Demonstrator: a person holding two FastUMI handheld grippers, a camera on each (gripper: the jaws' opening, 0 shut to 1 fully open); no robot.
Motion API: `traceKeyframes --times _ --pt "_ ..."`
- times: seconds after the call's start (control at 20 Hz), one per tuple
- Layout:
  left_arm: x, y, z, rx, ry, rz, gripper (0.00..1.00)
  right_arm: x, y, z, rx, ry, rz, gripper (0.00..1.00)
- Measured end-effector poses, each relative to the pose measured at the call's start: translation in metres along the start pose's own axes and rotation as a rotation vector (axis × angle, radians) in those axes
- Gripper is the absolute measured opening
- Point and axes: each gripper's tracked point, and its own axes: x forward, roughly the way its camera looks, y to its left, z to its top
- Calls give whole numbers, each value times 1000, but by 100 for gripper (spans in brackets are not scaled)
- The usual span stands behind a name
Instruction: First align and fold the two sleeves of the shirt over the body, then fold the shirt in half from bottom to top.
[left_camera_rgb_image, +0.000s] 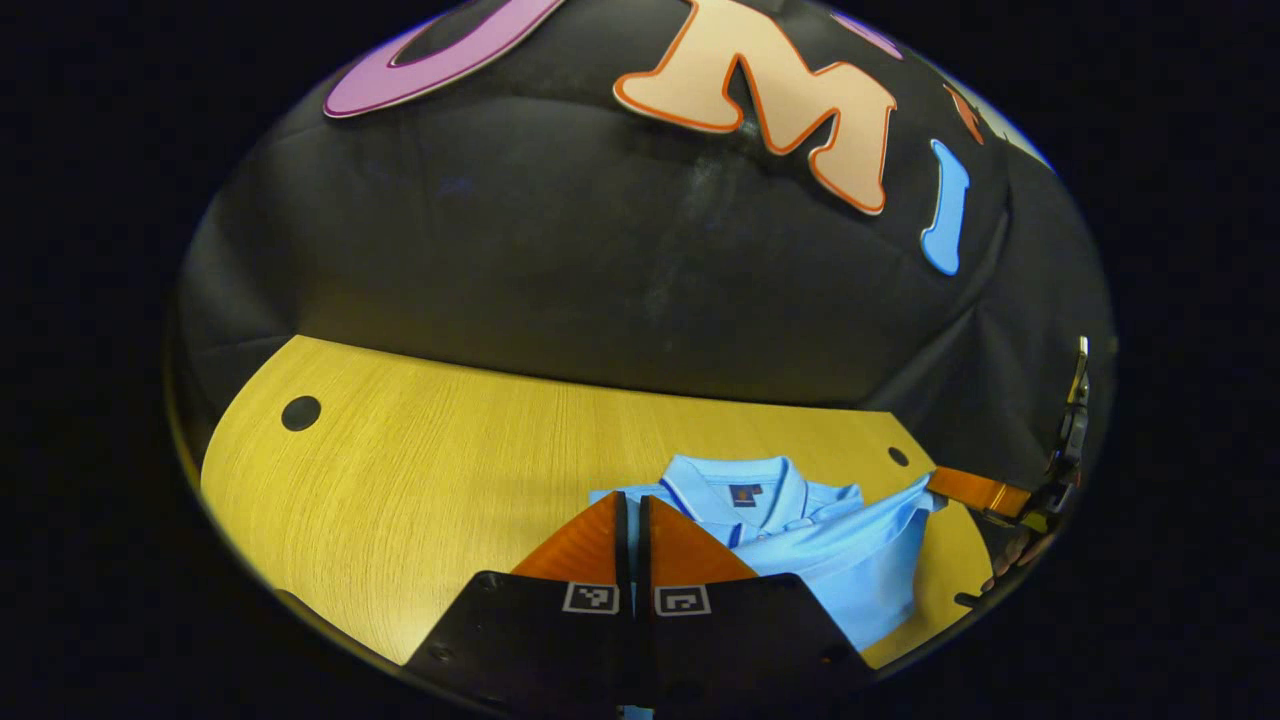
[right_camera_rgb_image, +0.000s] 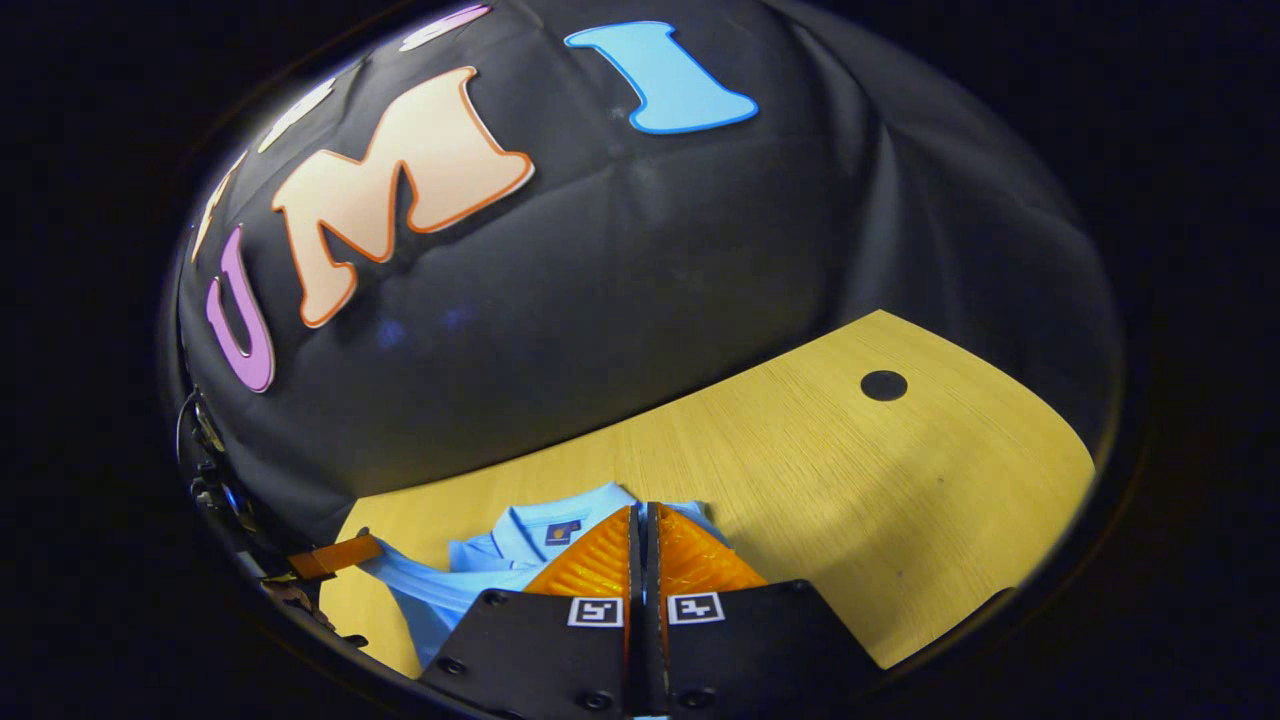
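We are holding both claws low over the wooden desk (left_camera_rgb_image: 420, 470), each at one side of the light blue shirt (left_camera_rgb_image: 840, 560). In the left gripper view, the left claw (left_camera_rgb_image: 632, 510) is showing its fingers pressed together with a thin strip of blue cloth between them, so we judge it is pinching the shirt's edge. In the right gripper view, the right claw (right_camera_rgb_image: 643, 520) is likewise pressed nearly together over the fabric; whether it is truly gripping cloth we cannot tell for sure, though blue is showing in the slit.

The shirt is lying just ahead of both claws, collar (left_camera_rgb_image: 735, 480) toward the booth wall, its long axis running from us toward that wall. Each claw looks about equally near its own side. The fabric is looking bunched rather than flat. The desk around is bare apart from dark round holes (left_camera_rgb_image: 301, 412), so nothing is standing in the way.
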Motion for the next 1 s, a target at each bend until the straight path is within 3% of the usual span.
traceKeyframes --times 0.2,0.3,0.45,0.55,1.0 --pt "23 7 -18 13 35 26 0 22 -18 -15 -28 14 -65 2" --pt "25 9 -19 16 24 23 7 22 -18 -19 -37 29 -59 8" --pt "16 6 -12 55 -6 25 100 10 -17 -15 -99 -1 -66 64" --pt "2 1 -5 88 -51 39 96 -11 -12 0 -161 -51 -70 97" --pt "-132 -47 38 154 -292 78 95 -162 26 48 -318 -305 4 98"
